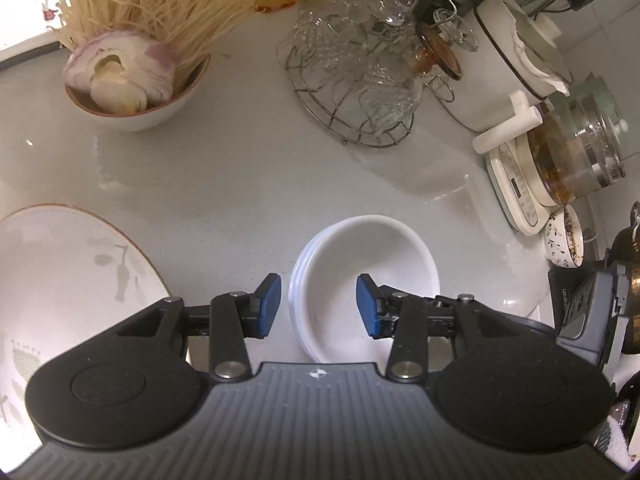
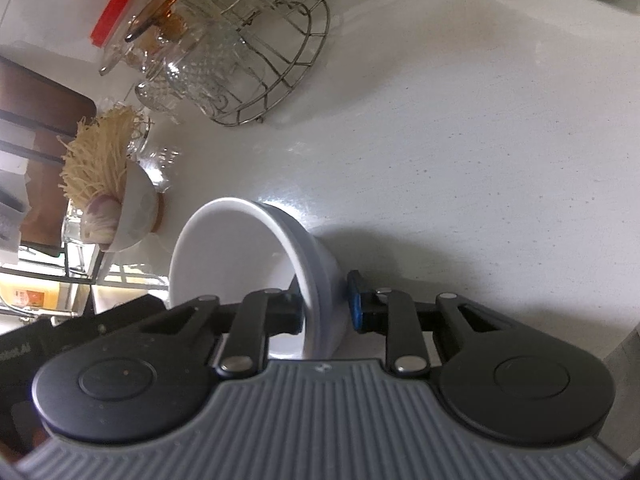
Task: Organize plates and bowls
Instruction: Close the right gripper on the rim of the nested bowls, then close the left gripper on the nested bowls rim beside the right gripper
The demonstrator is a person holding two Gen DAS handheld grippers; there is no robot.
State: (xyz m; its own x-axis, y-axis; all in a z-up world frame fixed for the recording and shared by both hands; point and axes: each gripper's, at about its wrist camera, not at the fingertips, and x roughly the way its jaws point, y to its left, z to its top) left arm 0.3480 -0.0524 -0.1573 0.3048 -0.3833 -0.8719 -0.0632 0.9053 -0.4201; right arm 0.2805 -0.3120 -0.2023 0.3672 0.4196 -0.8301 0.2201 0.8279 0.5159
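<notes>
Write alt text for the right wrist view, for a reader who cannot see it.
The right gripper straddles the wall of a white bowl, one finger inside and one outside, on a pale countertop. Behind stand a wire rack of glassware and a noodle-filled bowl.

Glossy white bowls; speckled smooth counter.

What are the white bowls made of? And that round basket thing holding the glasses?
The white bowls look like glazed ceramic, or maybe melamine: plain smooth white with a soft shine and thick rims. I can't be sure which. The round basket looks like bare metal wire: thin silvery rods you can see right through, with a dull gleam. The cups stacked in it look like clear patterned glass.
</notes>
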